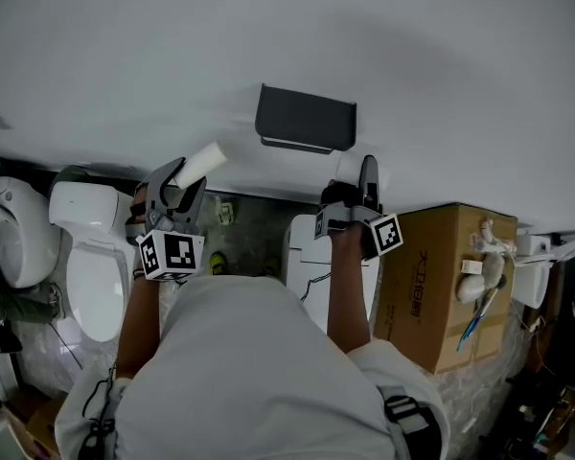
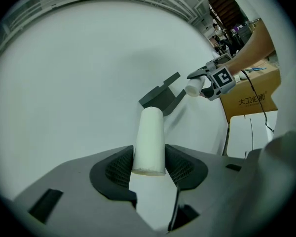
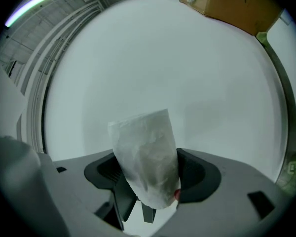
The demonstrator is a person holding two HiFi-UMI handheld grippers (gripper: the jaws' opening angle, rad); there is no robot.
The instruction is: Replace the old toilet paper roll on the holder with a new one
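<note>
Step in hand, as judged: the swap is midway and the new roll is not yet mounted.

- Left gripper (image 1: 180, 182) is clamped on a slim white tube (image 2: 150, 139), at 8 o'clock of the holder (image 1: 305, 118).
- Right gripper (image 1: 365, 176) is clenched on a wrapped roll (image 3: 147, 162), at 5 o'clock of the holder.

Next move: lift the wrapped roll up to the holder.

Containers: the insides of the holder and the cardboard box (image 1: 431, 286) are hidden.

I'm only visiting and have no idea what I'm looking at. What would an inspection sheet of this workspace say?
Surface: white wall, bare apart from the holder.
Job's things: dark holder mounted on the wall, what it holds not visible; white tube; wrapped roll.
Clutter: cardboard box with small items on top.
Grippers: left gripper shut on the white tube; right gripper shut on the wrapped roll.
Cables: black cable trailing over the cardboard box.
Surroundings: white toilets on a dark floor.
</note>
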